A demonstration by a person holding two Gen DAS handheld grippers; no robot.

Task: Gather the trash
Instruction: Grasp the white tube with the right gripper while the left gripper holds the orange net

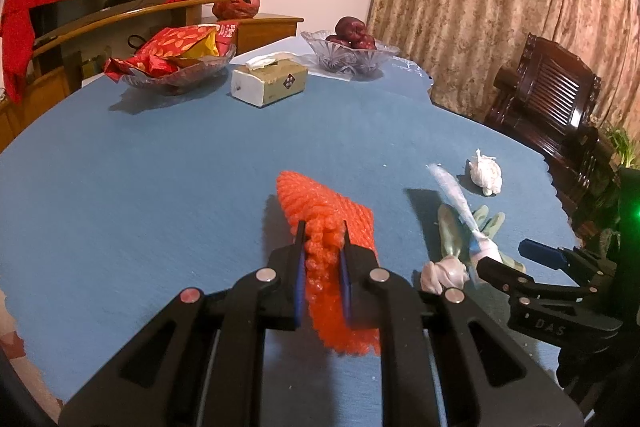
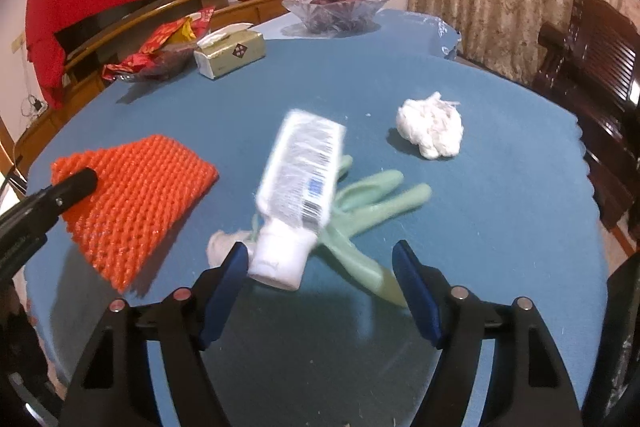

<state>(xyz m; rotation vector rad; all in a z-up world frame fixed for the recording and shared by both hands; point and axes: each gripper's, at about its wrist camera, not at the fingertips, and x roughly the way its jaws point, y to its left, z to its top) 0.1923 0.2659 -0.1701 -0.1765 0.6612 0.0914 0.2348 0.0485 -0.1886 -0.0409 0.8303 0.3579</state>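
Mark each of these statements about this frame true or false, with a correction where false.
1. The left gripper is shut on the orange foam net. True.
2. The right gripper is clamped on the green glove. False: its jaws stand open, and the blurred white tube is at its left finger, cap toward the camera.
3. The crumpled white tissue lies on the blue tablecloth, apart from the glove. True.
4. The tissue box stands between two glass bowls at the far side. True.
5. The glass bowl near the curtain holds snack packets. False: it holds dark red fruit; the packets fill the other bowl.
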